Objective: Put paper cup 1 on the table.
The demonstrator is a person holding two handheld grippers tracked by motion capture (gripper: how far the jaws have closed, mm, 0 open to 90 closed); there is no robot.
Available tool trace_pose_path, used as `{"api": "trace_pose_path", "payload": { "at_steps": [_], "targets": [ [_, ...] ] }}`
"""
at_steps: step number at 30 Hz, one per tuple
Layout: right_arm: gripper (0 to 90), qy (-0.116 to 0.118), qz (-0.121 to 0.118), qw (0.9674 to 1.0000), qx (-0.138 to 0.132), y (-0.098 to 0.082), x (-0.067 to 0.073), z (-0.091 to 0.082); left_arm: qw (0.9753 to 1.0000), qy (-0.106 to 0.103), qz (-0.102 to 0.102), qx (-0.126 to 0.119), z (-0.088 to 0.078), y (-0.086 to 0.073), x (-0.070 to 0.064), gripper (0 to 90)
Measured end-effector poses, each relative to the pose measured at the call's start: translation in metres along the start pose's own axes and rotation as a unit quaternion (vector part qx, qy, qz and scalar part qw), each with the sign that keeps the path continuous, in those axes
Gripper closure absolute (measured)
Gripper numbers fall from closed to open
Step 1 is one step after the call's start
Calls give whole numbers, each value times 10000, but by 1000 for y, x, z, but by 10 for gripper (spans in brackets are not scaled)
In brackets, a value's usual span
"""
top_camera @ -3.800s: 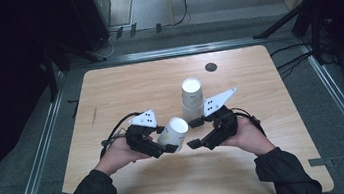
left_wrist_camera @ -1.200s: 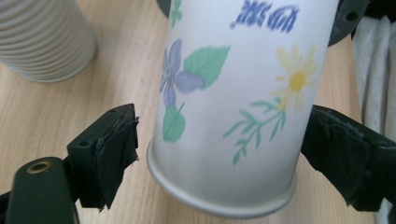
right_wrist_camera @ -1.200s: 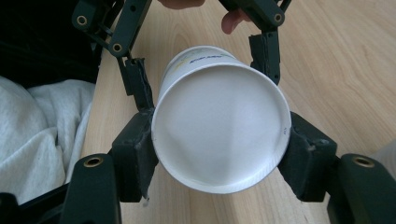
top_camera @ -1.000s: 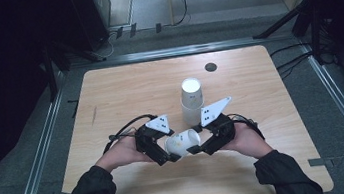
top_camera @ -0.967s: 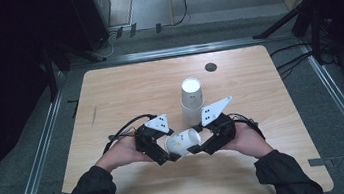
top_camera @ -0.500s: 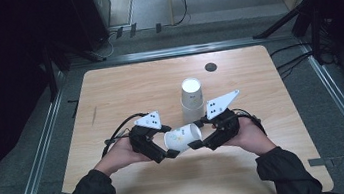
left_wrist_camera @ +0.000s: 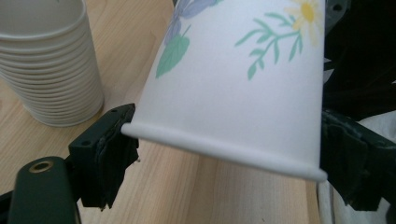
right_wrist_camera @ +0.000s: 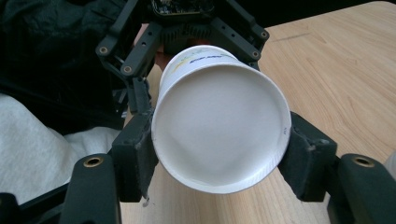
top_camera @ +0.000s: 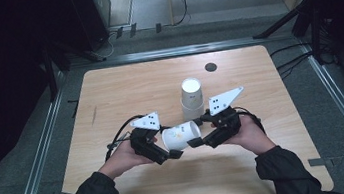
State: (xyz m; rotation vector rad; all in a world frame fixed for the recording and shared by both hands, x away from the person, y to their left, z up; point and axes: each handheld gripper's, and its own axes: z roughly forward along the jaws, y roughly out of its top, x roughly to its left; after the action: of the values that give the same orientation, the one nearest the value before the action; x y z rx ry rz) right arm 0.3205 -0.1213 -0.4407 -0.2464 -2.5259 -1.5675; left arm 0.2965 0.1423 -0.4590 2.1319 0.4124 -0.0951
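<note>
Cup [top_camera: 181, 135]: on its side above table [top_camera: 124, 90], near stack of cups [top_camera: 192, 99] | Right gripper [top_camera: 197, 142]: clamped on cup's base end | Left gripper [top_camera: 171, 153]: jaws just closing, pads touching cup's rim

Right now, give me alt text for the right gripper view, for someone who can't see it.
A paper cup, turned sideways with its round white end facing the camera, is clamped between the two black jaws of the right tool. A light wooden table lies beneath.
</note>
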Motion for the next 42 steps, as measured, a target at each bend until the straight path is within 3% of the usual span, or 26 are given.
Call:
{"api": "trace_pose_path", "payload": {
  "at_steps": [6,12,16,24,29,42],
  "targets": [
    [358,44,34,10000,-35,-1,-1,-1,10000,-17,12,-92,-4,-1,2,224],
    [352,24,42,10000,65,-2,0,2,10000,7,62,73,-6,0,2,254],
    [271,-142,-95,9997,147,0,3,5,9998,18,98,198,-13,2,3,256],
    [249,-315,-162,9987,370,-5,4,5,9986,220,158,461,-26,5,5,256],
    [251,-375,-149,9980,485,-8,4,5,9947,360,267,929,-24,5,7,255],
    [267,-601,-92,9955,730,-20,3,5,9849,397,391,1638,-4,8,8,252]
  ]
}}
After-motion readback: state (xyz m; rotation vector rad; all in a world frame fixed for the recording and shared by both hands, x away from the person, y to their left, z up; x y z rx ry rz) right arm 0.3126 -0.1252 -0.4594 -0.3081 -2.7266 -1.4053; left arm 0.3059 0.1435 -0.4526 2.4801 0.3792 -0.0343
